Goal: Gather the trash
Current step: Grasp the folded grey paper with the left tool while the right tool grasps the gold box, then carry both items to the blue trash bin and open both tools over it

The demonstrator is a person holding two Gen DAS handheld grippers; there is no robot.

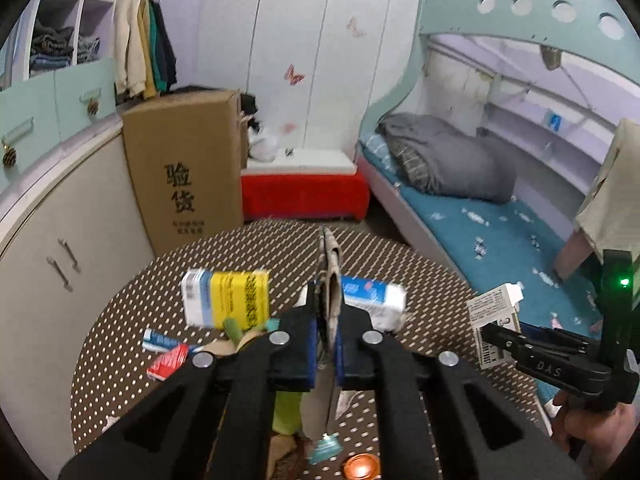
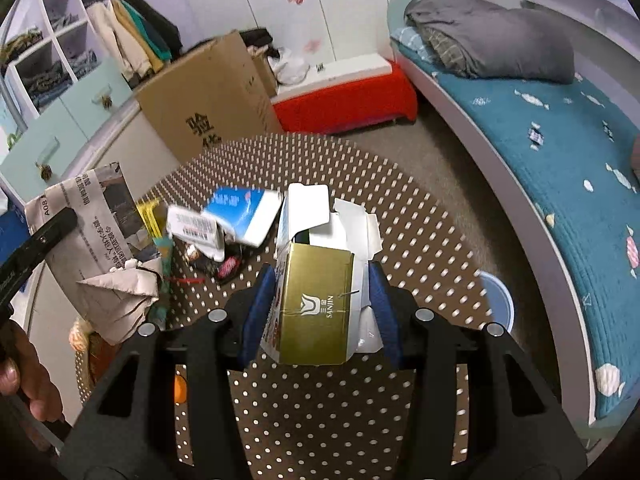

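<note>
My left gripper is shut on a folded newspaper, held edge-on above the round polka-dot table; the newspaper also shows in the right wrist view. My right gripper is shut on an opened gold and white carton, held above the table; it appears at the right of the left wrist view. On the table lie a yellow and white box, a blue and white box, and small wrappers.
A tall cardboard box stands behind the table beside a cabinet. A red bench and a bunk bed lie beyond. A blue basin sits on the floor by the table. An orange lid lies near the front.
</note>
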